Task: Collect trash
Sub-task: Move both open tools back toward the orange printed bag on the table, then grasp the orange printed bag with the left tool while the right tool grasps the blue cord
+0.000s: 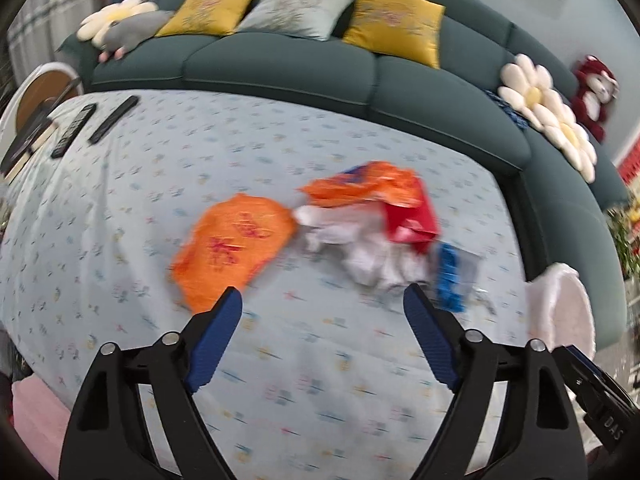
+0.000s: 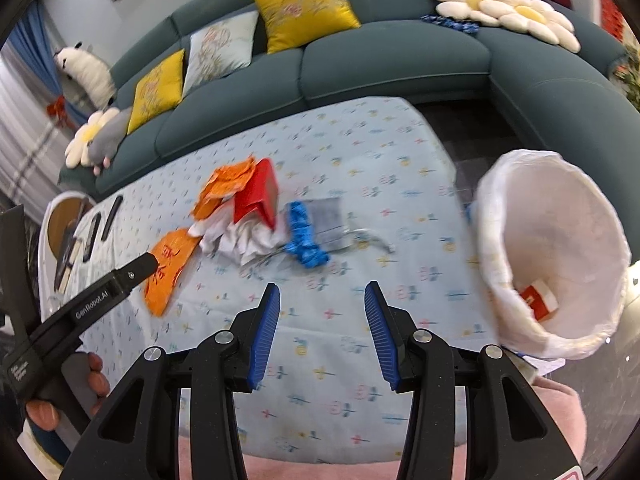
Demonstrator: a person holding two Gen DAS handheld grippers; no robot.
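Note:
Trash lies in a pile on the light blue tablecloth: a flat orange wrapper, a crumpled orange bag, a red carton, white crumpled paper and a blue wrapper. My left gripper is open and empty, just short of the pile. My right gripper is open and empty above the cloth, nearer than the blue wrapper and the red carton. A white-lined bin at the table's right edge holds a red and white scrap.
Two remotes and a book lie at the table's far left. A teal sectional sofa with yellow and pale cushions wraps behind and to the right. Flower pillows and plush toys sit on it.

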